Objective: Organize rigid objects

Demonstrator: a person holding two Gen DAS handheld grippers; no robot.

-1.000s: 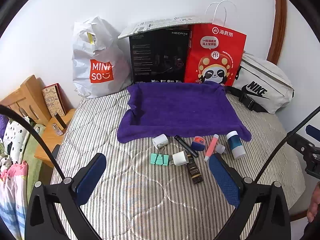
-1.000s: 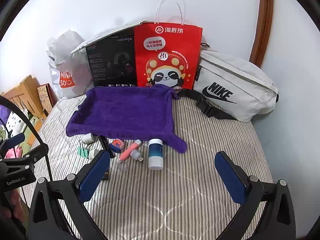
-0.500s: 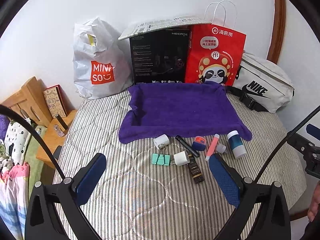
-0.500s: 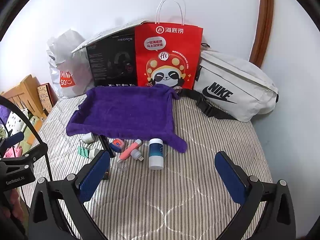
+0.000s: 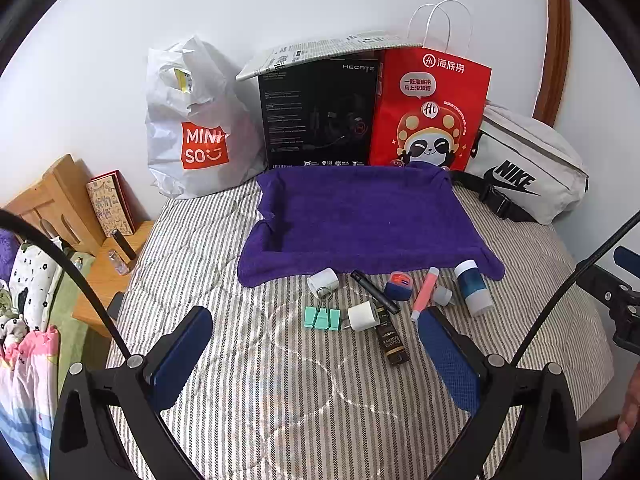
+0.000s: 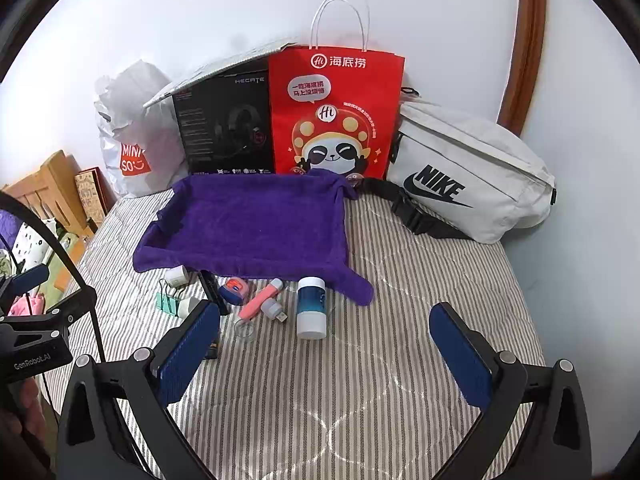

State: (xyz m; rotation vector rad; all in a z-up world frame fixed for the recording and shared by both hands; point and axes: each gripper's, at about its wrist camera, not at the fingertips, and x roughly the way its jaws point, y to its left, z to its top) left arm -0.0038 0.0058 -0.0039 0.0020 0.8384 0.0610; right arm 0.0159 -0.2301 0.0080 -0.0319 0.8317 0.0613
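While both claws are hovering low over the striped bed (image 5: 280,392), nothing is being held. The purple towel (image 5: 360,216) is lying in the middle of the left wrist frame, shaped like a shallow tray, and it is probably the place for the small things. They are lying in a row just below its near edge, none on it.

In the right wrist frame the blue and white bottle (image 6: 311,307) is lying ahead of the right claw (image 6: 324,356), slightly toward the left finger, with its long axis pointing nearly up the frame. The right claw is spread wide and seems the nearer one for it.

The left claw (image 5: 316,352) is also spread wide; the green binder clip (image 5: 321,317) and white plug (image 5: 362,317) are lying just above its middle.
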